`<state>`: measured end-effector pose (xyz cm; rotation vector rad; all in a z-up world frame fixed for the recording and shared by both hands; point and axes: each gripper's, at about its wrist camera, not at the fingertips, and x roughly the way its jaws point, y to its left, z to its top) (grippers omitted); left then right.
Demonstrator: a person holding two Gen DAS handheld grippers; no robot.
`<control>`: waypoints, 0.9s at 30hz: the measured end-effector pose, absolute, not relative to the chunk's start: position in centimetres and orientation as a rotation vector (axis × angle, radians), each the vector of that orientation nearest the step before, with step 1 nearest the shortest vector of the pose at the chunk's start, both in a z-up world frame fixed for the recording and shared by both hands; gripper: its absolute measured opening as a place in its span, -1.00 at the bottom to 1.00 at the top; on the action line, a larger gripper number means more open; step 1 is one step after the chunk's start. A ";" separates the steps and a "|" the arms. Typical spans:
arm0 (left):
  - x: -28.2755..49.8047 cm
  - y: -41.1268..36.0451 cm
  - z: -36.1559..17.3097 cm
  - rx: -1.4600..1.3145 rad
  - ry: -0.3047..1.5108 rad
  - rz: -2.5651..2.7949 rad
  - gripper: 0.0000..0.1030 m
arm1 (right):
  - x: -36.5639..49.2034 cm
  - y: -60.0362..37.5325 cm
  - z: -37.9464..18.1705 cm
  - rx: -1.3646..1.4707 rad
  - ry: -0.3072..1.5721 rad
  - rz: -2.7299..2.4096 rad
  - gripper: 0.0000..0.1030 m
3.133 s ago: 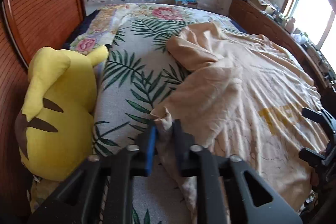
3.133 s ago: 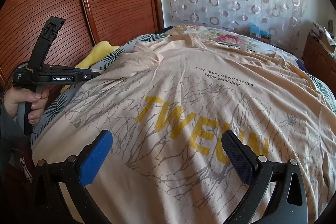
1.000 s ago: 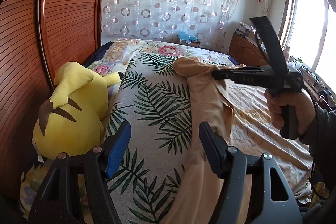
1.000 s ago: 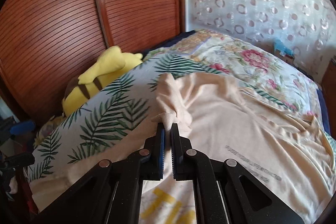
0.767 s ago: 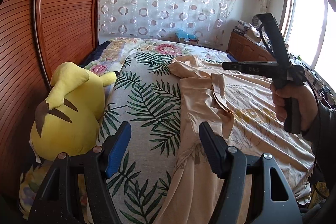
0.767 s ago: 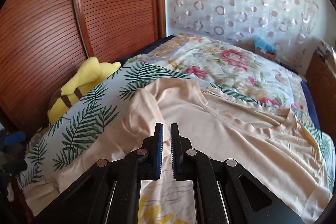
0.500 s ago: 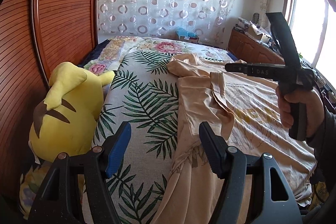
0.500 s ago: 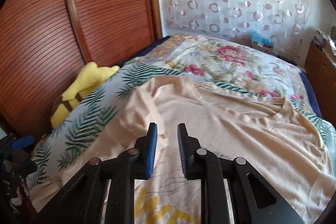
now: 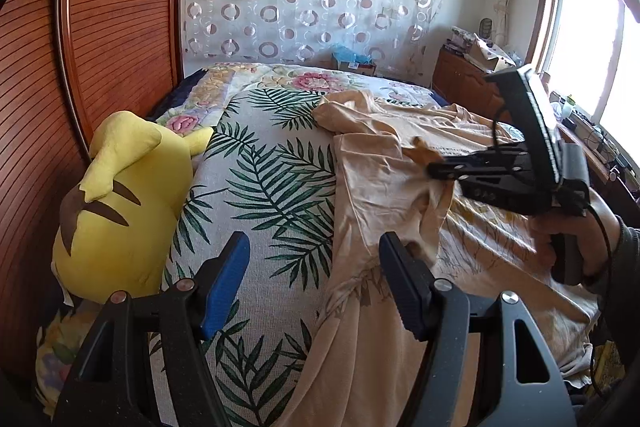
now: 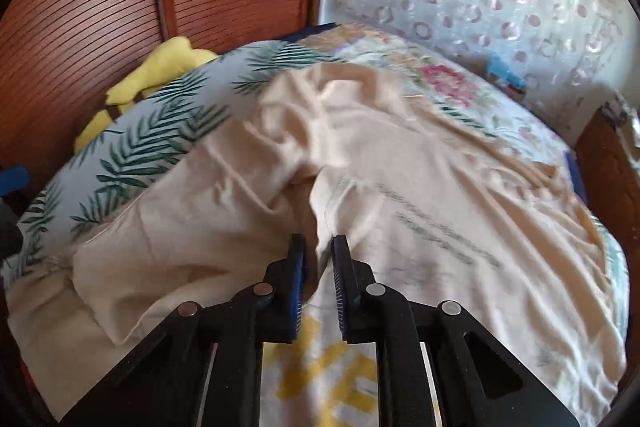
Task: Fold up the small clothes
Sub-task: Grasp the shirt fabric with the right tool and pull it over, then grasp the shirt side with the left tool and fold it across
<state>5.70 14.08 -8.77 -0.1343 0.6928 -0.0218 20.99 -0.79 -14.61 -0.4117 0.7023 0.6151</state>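
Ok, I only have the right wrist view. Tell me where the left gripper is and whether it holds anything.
Observer: The left gripper is open with nothing between its jaws. It is above the palm-leaf bedspread, beside the folded edge of the t-shirt.
Operator: Now check my right gripper from the side.
Observer: The right gripper has just been closing its jaws on a ridge of t-shirt, and the cloth rises in a tent to its tip.
Operator: Tell me what is off to my right.
Observer: A bright window stands past the wooden dresser.
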 end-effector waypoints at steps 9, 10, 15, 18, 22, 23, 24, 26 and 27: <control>7.7 13.2 -8.6 -0.106 0.702 -0.027 0.32 | 20.7 -4.4 -12.9 -0.338 0.682 0.602 -0.72; 8.2 13.1 -8.5 -0.097 0.703 -0.032 0.32 | 20.8 -4.3 -12.9 -0.339 0.676 0.591 -0.49; 12.5 12.8 -7.7 -0.065 0.708 -0.077 0.32 | 21.5 -7.3 -13.7 -0.320 0.684 0.566 -0.29; 15.8 12.9 -7.6 -0.067 0.727 -0.114 0.23 | 21.7 -9.6 -13.9 -0.318 0.698 0.557 -0.29; 19.9 12.5 -7.7 -0.062 0.767 -0.117 0.19 | 21.7 -12.3 -14.3 -0.317 0.726 0.533 -0.29; 20.4 12.4 -7.7 -0.061 0.772 -0.120 0.19 | 21.8 -12.9 -14.6 -0.317 0.736 0.525 -0.29; 21.3 12.1 -7.8 -0.062 0.781 -0.127 0.19 | 21.8 -13.3 -14.8 -0.315 0.740 0.519 -0.29; 23.2 11.7 -8.1 -0.077 0.802 -0.144 0.19 | 21.9 -14.3 -15.0 -0.300 0.749 0.520 -0.28; 24.0 11.6 -8.3 -0.086 0.817 -0.148 0.19 | 21.9 -14.7 -15.0 -0.285 0.748 0.526 -0.28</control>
